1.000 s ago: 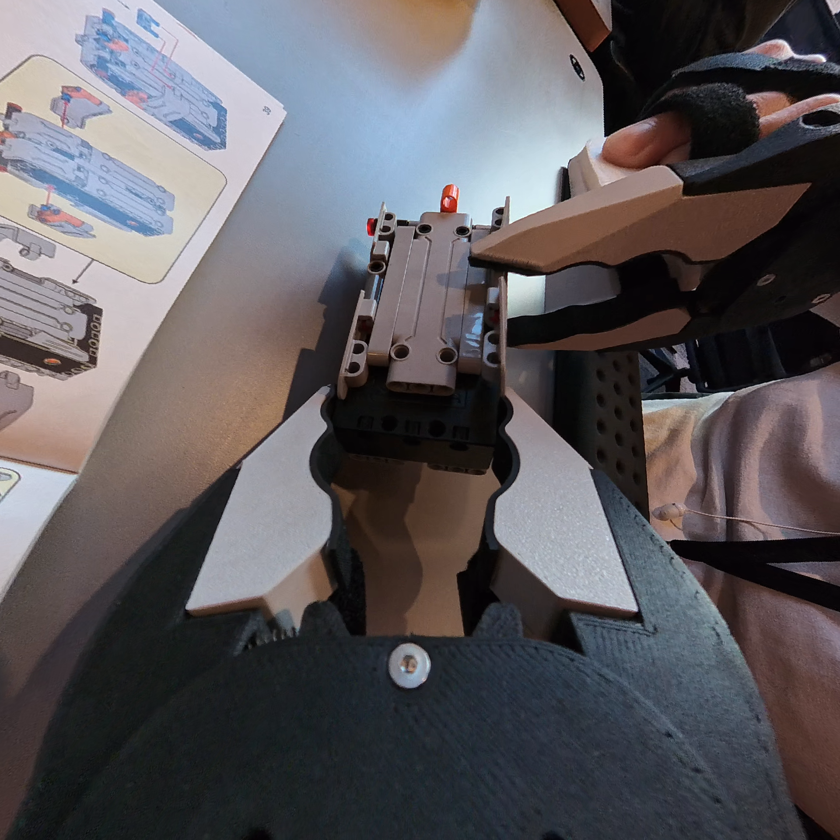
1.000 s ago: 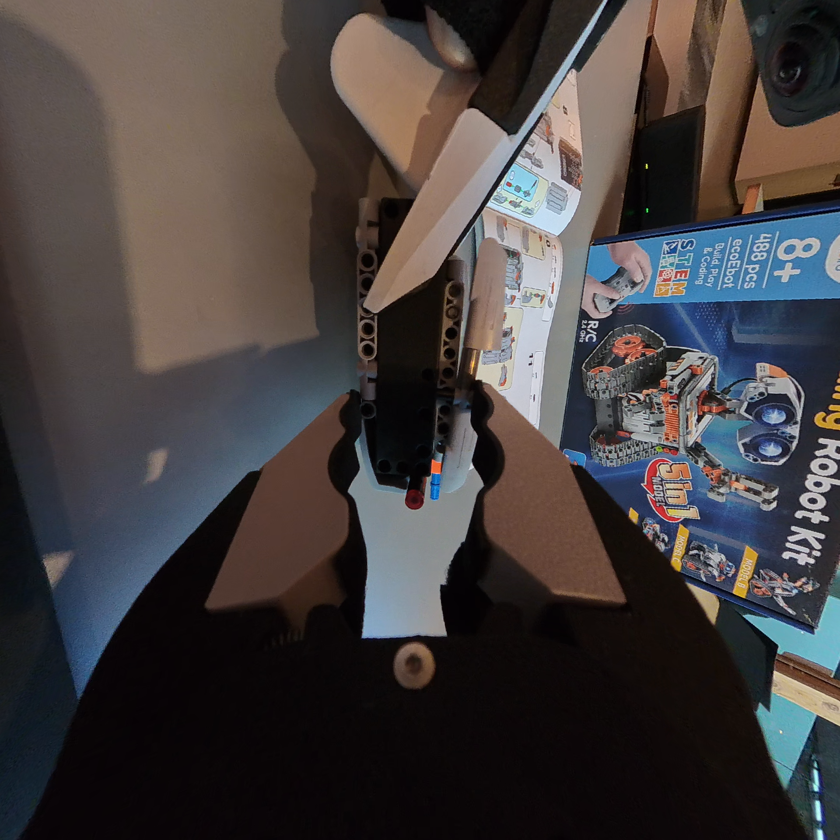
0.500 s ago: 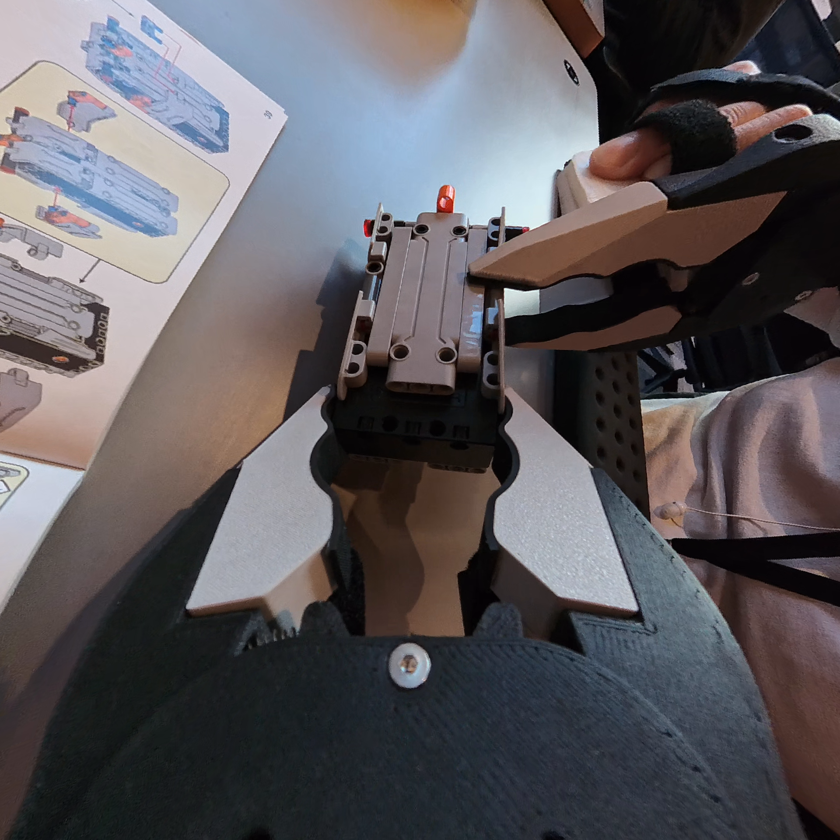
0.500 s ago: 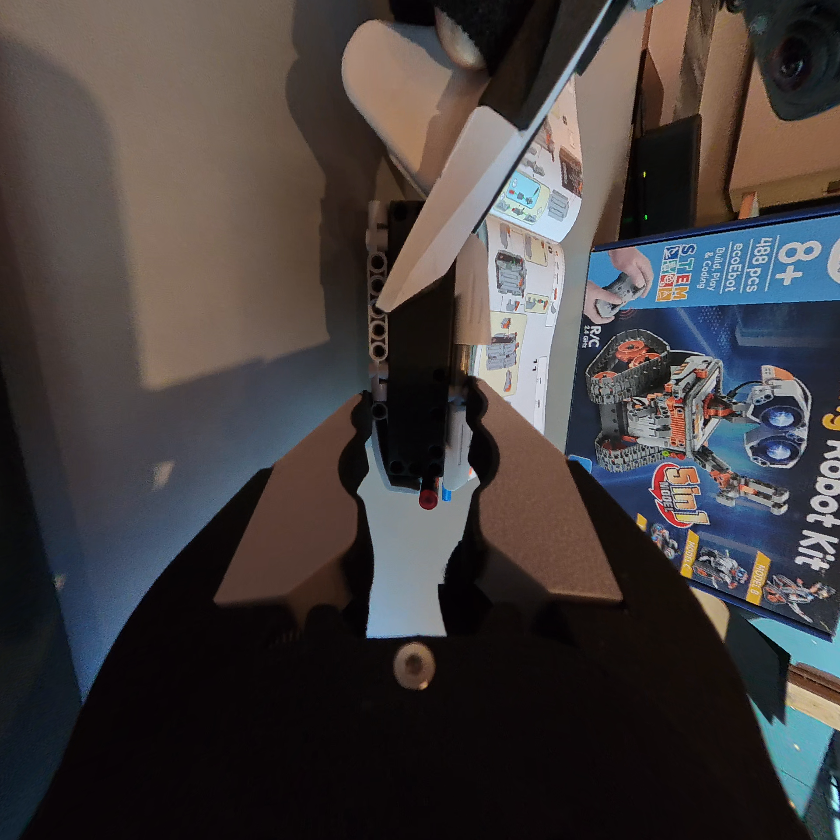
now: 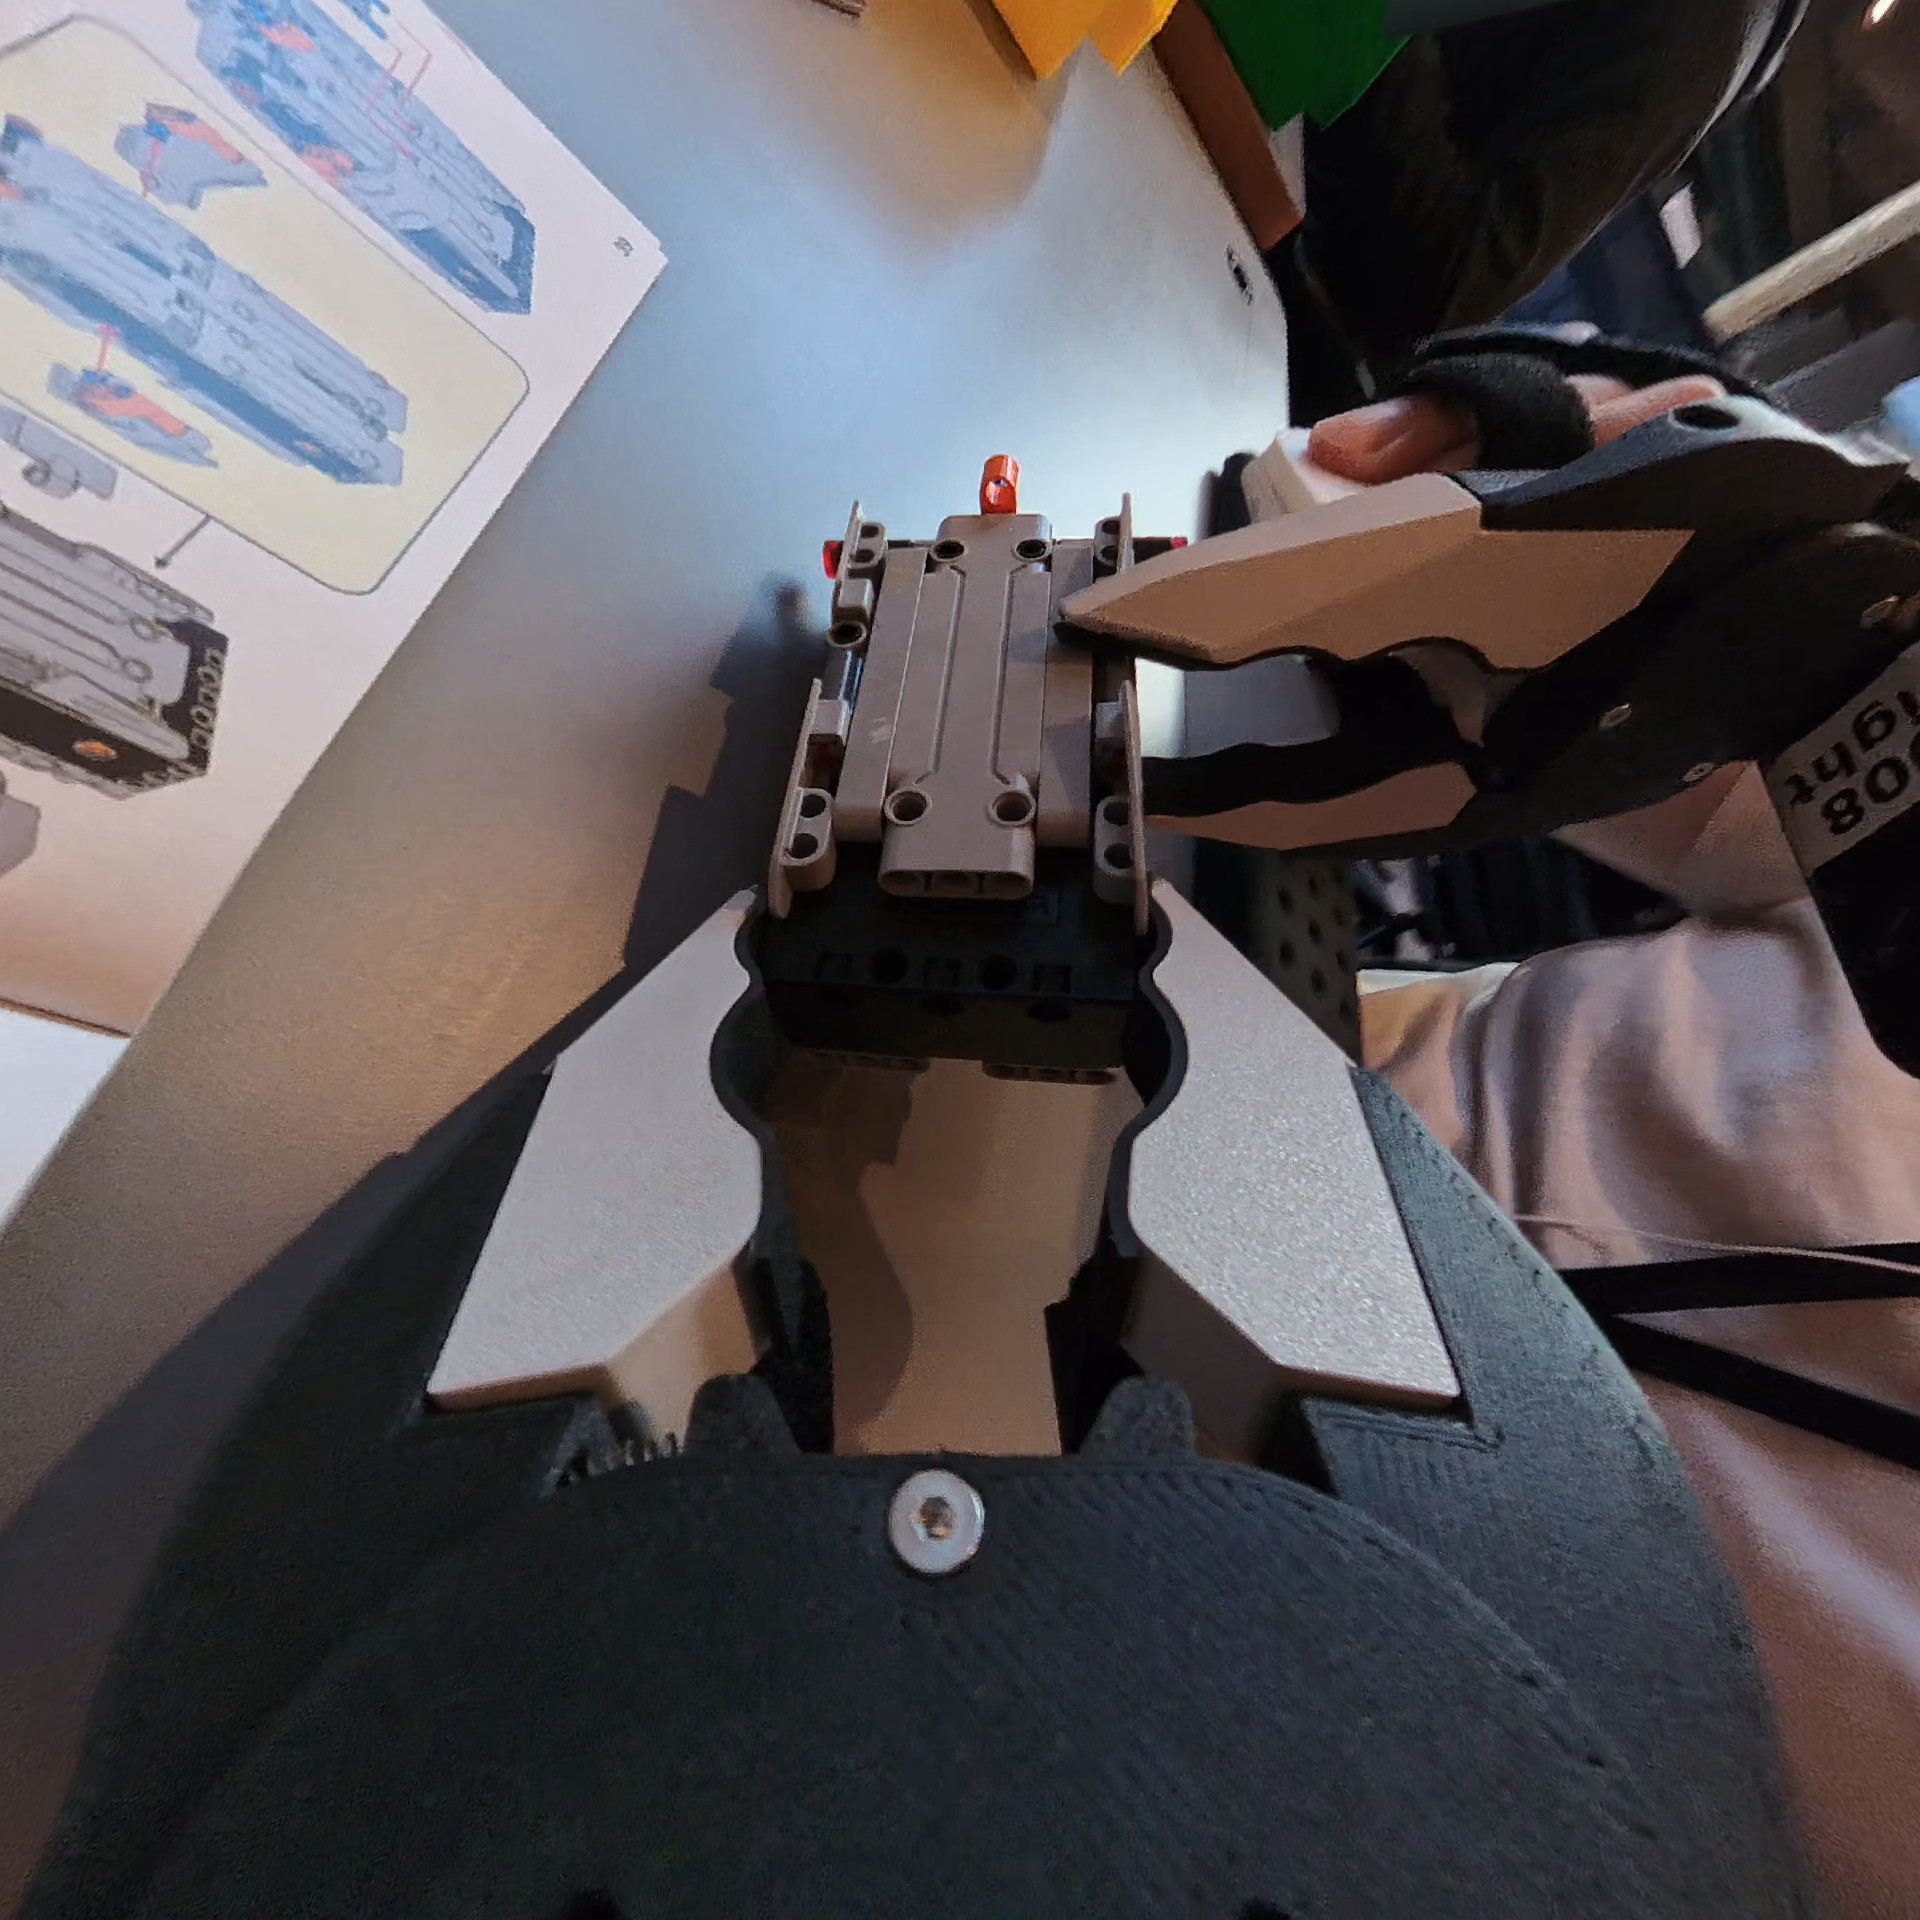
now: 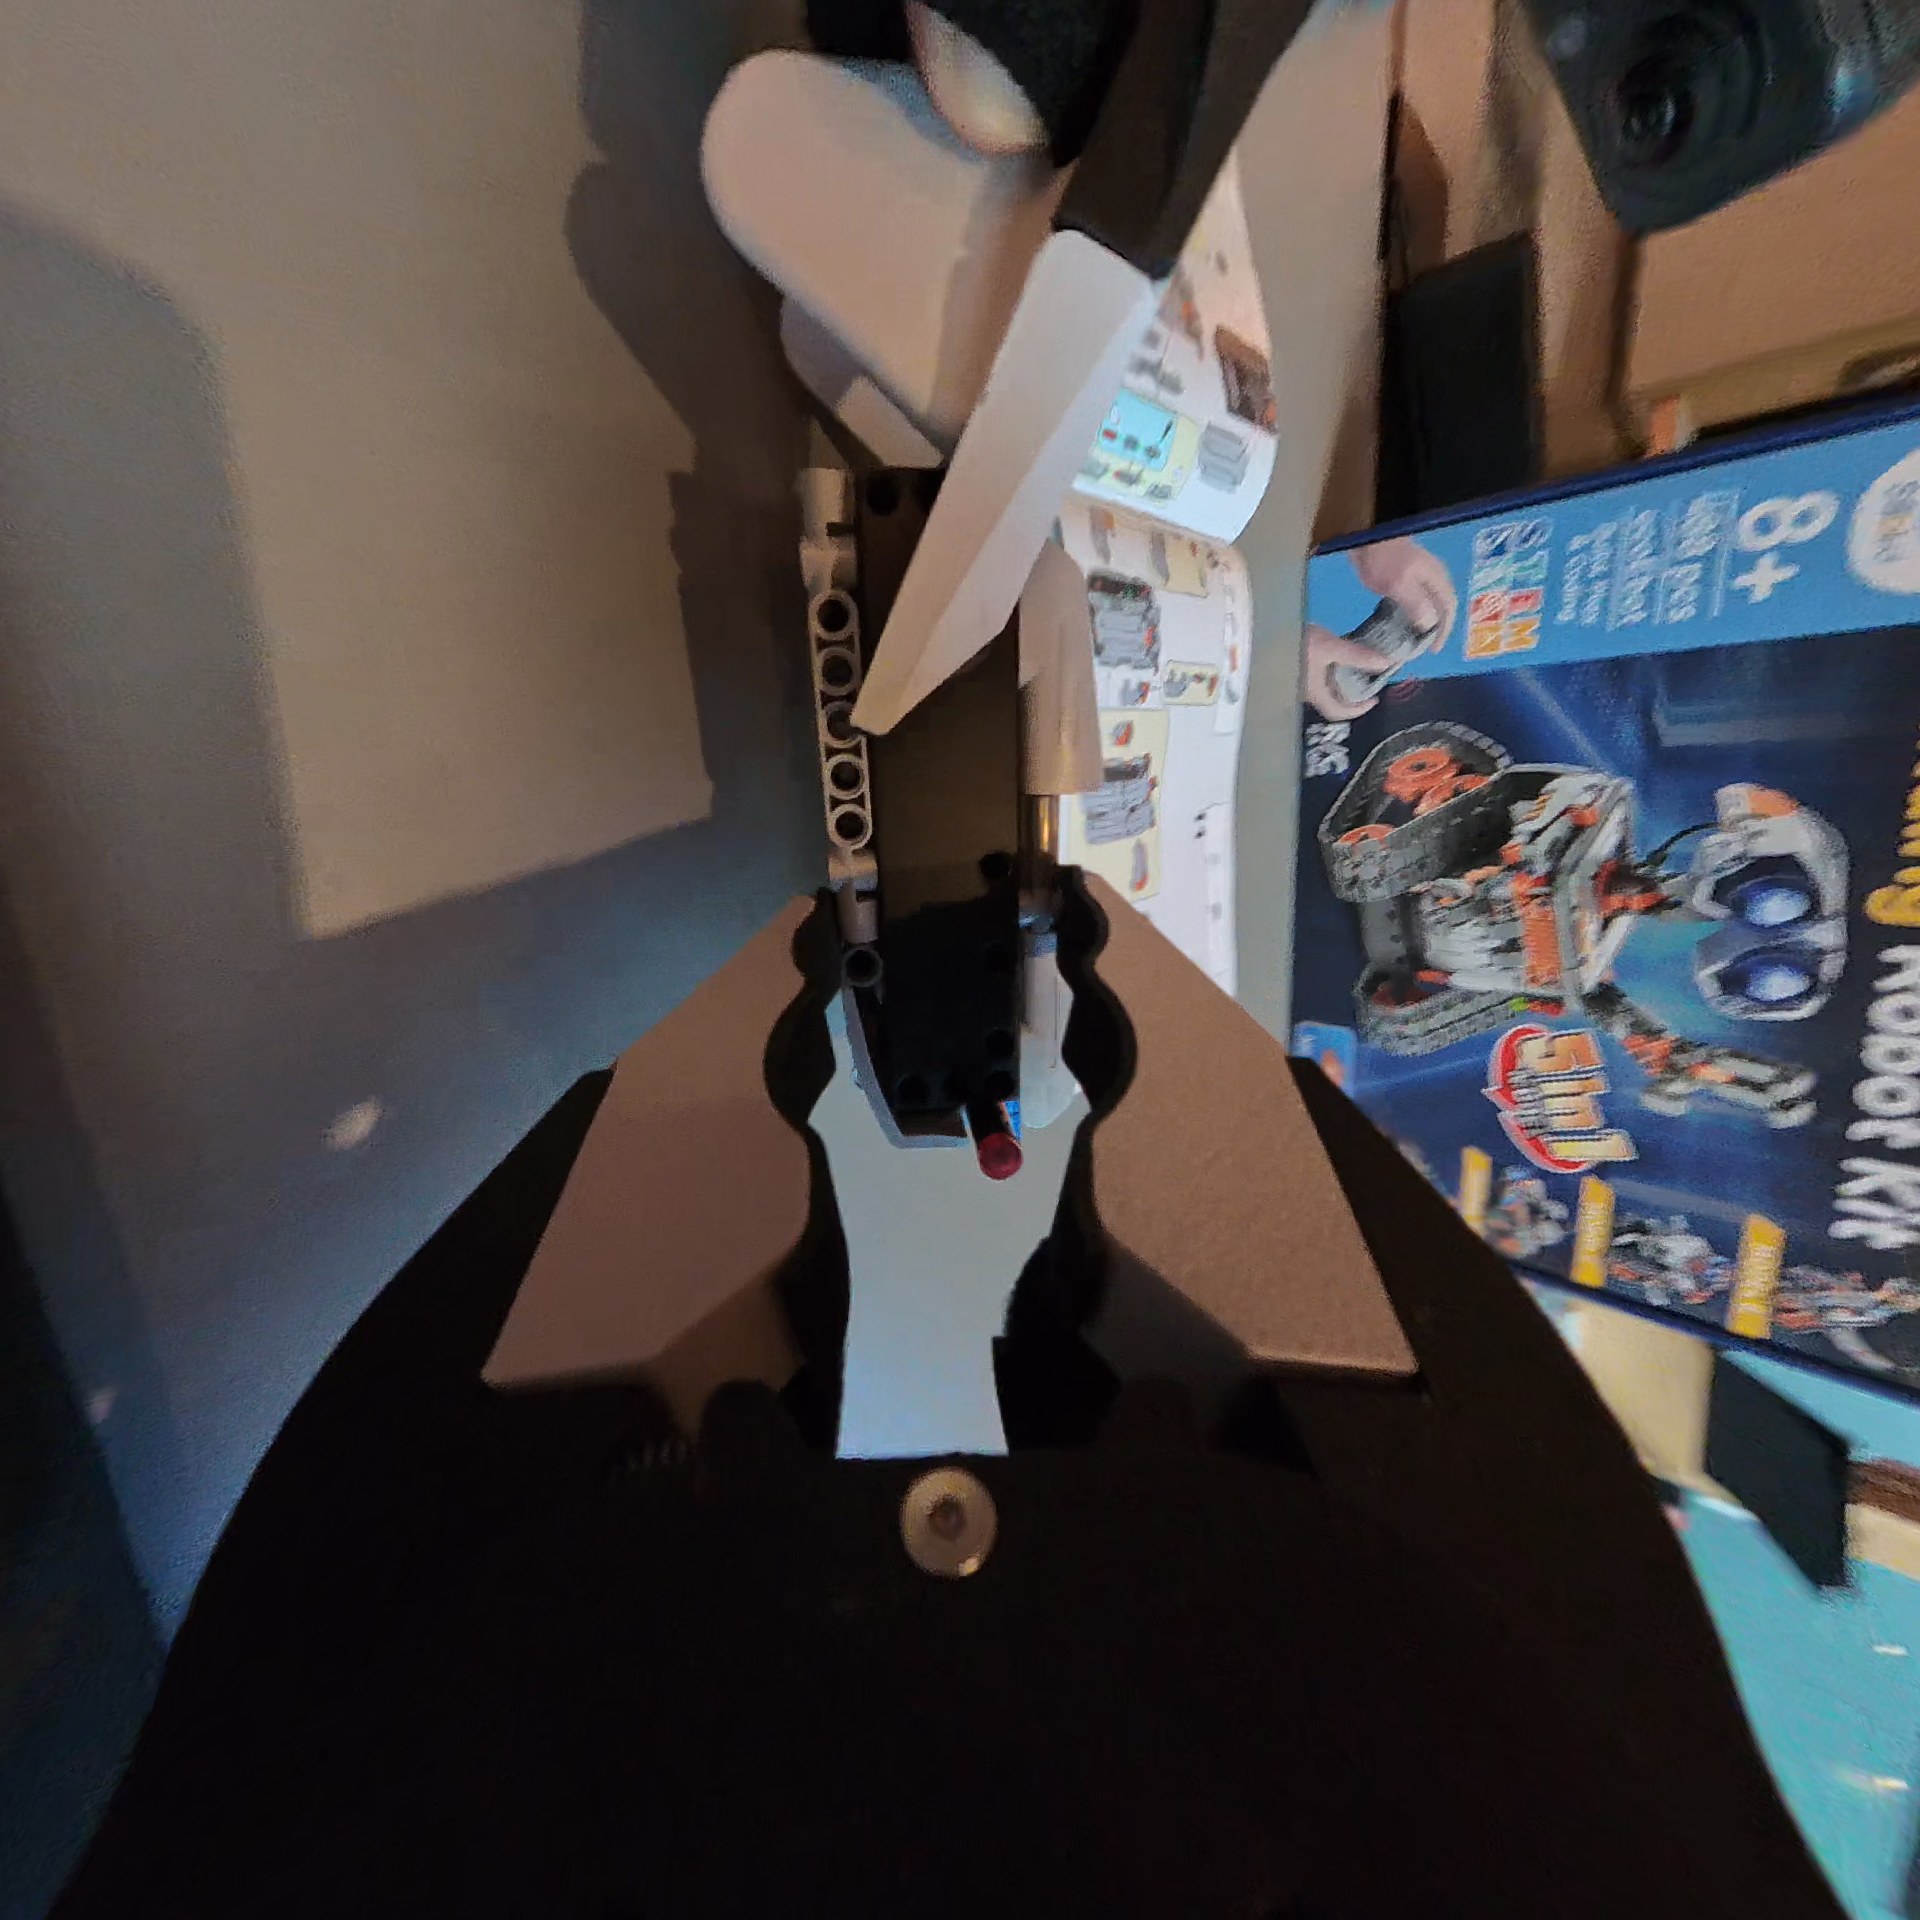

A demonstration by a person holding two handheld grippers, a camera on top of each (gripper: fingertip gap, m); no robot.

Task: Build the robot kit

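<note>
Both grippers clamp one grey-and-black brick assembly (image 5: 961,790) above the table (image 5: 831,312). Left gripper (image 5: 951,925) pinches its black end; right gripper (image 6: 940,935) pinches across its side. Instruction booklet (image 5: 208,416) lies alongside.

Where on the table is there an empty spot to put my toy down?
The bare grey table between the instruction booklet and the brick model is free. Crowded: both hand-held grippers clamp the model, the left hand-held gripper at its near end and the right hand-held gripper from the table's edge. The blue kit box stands past the booklet.
</note>
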